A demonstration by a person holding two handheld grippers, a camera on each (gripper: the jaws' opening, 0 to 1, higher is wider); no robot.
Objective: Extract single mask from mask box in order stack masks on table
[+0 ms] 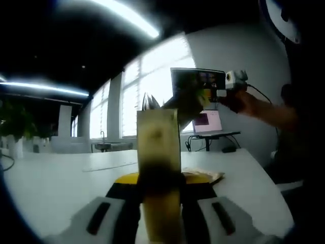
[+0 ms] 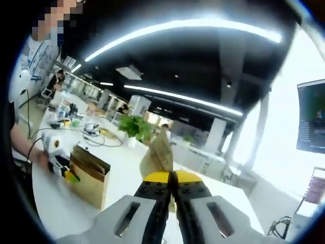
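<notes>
My right tongs (image 2: pixel 171 179) are pressed together on a thin, crumpled brownish sheet that I take to be the single mask (image 2: pixel 160 151), which sticks up past the yellow tips toward 12 o'clock in the right gripper view, lifted clear of the white tabletop (image 2: pixel 127 178). At about 9 o'clock in that view the left tongs (image 2: pixel 65 169) meet the near upper edge of the open brown mask box (image 2: pixel 89 175), which stands upright on the tabletop. In the left gripper view that box (image 1: pixel 158 152) rises straight up between my jaws; they sit close against it and I judge they are pinching it, though their tips are hidden behind its blurred face. Beyond the box, at about 2 o'clock, the right tongs (image 1: pixel 189 101) hang above its top edge with the brownish sheet. Flat on the tabletop (image 1: pixel 61 173) behind the box, toward 3 o'clock, lies something that looks like masks already laid down (image 1: pixel 203 175), but it is too blurred to be sure. I judge the mask is drawn free, so the next move is to carry it over that flat pile, lower it square, and spread the right tongs while the left steadies the box.
</notes>
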